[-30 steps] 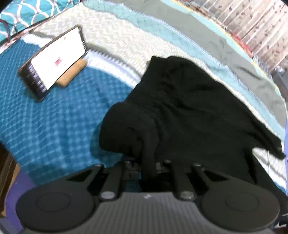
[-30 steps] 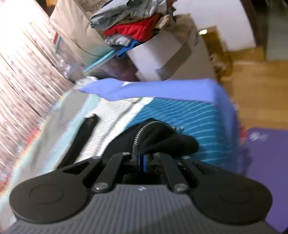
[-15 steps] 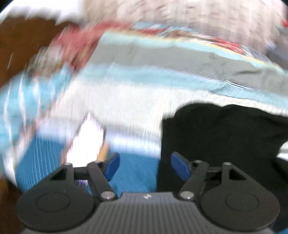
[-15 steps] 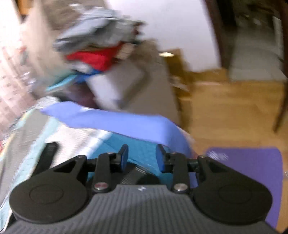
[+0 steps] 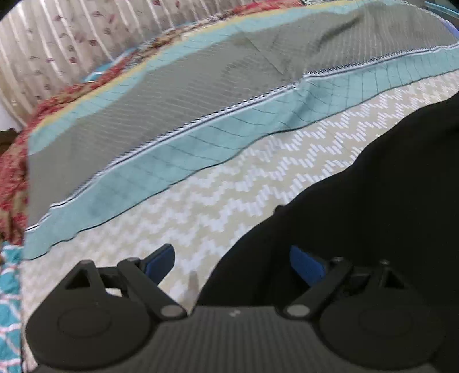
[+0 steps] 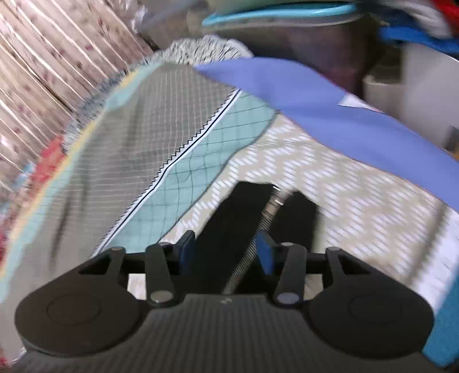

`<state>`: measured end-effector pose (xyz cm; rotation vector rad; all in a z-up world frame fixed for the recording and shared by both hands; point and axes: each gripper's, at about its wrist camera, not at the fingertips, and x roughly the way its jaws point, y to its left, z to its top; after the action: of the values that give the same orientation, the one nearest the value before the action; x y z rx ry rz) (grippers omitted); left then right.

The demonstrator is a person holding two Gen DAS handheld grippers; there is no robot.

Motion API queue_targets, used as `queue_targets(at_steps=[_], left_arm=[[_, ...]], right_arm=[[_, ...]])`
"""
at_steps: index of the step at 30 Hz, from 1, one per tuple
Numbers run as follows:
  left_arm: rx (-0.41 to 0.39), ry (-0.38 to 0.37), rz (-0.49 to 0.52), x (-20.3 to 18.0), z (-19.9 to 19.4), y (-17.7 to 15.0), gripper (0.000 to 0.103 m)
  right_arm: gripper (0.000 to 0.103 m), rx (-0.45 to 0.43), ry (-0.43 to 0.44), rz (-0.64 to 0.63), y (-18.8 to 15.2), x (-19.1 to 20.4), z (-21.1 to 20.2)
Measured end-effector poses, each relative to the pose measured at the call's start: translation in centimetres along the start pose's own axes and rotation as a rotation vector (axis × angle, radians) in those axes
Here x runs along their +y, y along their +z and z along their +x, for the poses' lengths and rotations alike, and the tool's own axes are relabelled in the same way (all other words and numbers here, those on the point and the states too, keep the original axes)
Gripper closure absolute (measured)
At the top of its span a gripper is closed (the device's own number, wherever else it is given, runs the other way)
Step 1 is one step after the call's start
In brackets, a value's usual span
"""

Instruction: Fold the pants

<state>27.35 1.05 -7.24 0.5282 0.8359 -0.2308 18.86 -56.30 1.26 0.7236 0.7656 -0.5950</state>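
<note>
Both have let go of the black pants (image 5: pixel 373 200): left hand-held gripper (image 5: pixel 232 261) and right hand-held gripper (image 6: pixel 226 249) opening, empty

A bed fills both views, covered by a quilted bedspread (image 5: pixel 229 183) in bands: beige with white zigzags, teal with a dark grid, then grey mesh-patterned cloth edged by a white zigzag stitch line. Beyond it lies a red floral fabric (image 5: pixel 17 149). A pale striped curtain with small pink leaf prints (image 6: pixel 48 57) hangs behind the bed. A periwinkle-blue sheet (image 6: pixel 330 114) crosses the far bed edge, with a blurred light-blue rimmed tub (image 6: pixel 281 14) above it.
</note>
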Motion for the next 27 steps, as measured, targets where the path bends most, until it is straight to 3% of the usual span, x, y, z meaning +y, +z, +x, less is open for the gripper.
queue_targets(at_steps=[3, 4, 6, 7, 8, 10, 14, 19, 27], left_arm=[[0.004, -0.034, 0.028, -0.7, 1.7, 0.0, 0.014], [0.017, -0.041, 0.032, -1.1, 2.4, 0.2, 0.020], [0.025, -0.062, 0.026, -1.5, 3.1, 0.2, 0.036], [0.020, -0.079, 0.016, -1.5, 2.9, 0.2, 0.057], [0.023, -0.096, 0.010, -1.7, 2.8, 0.4, 0.080], [0.024, -0.080, 0.012, -2.4, 2.1, 0.8, 0.089], [-0.056, -0.035, 0.013, -2.7, -1.8, 0.6, 0.091], [-0.180, -0.023, -0.054, -1.4, -10.1, -1.1, 0.091], [-0.292, -0.009, -0.128, -1.0, -21.1, -9.2, 0.091]], right_arm=[[0.047, 0.006, -0.080, -0.009, 0.7, 1.7, 3.3], [0.046, 0.011, -0.118, -0.014, 0.8, 2.2, 4.7], [0.046, 0.042, -0.186, 0.003, 0.9, 2.4, 7.3], [0.046, 0.046, -0.202, -0.004, 0.7, 2.3, 8.0], [0.059, 0.017, -0.219, -0.028, 0.7, 2.8, 8.3], [0.096, 0.001, -0.230, -0.065, 0.7, 2.8, 8.0], [0.097, -0.072, -0.148, -0.013, 1.1, 1.4, 3.9], [0.097, -0.141, 0.006, 0.065, 0.9, -1.1, -4.3], [0.097, -0.225, 0.151, 0.155, -4.3, -9.5, -17.3]])
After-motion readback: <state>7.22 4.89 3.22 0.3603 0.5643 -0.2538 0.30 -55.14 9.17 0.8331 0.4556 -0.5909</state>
